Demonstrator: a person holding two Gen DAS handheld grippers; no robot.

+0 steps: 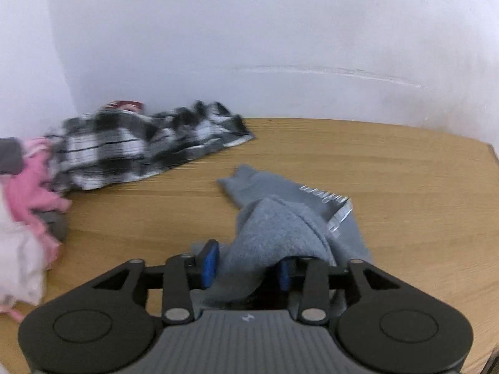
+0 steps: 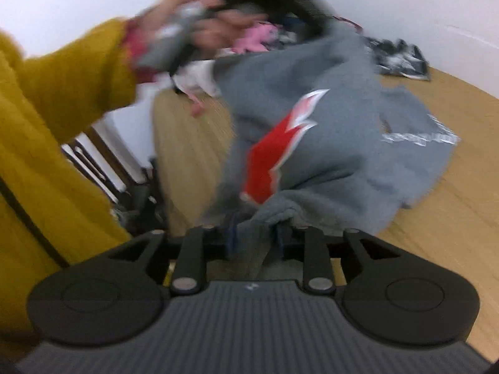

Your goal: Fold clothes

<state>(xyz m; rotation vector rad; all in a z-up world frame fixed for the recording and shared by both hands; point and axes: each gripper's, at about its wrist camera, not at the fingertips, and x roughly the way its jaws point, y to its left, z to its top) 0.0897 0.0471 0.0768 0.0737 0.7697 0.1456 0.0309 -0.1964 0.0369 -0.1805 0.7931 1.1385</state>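
The wooden table (image 1: 389, 168) carried the grey sweatshirt (image 2: 343, 124) near its right edge, partly lifted. A checked garment (image 1: 149, 146) and pink clothes (image 1: 31, 187) lay at the far-left corner. My left gripper (image 1: 246, 268) and right gripper (image 2: 255, 233) each clamped 1 fold of the sweatshirt.

Both views were evenly and softly lit, bright with no hard shadows and no glare; only a faint shade lay under the grey garment (image 1: 280, 227) on the tabletop (image 1: 405, 168). Fisheye distortion bowed the tabletop's far edge and darkened the corners. In the left wrist view the checked cloth (image 1: 140, 146) was smeared by motion. The right wrist view was blurrier throughout, the person's hand (image 2: 187, 28) and yellow sleeve (image 2: 62, 99) most of all.
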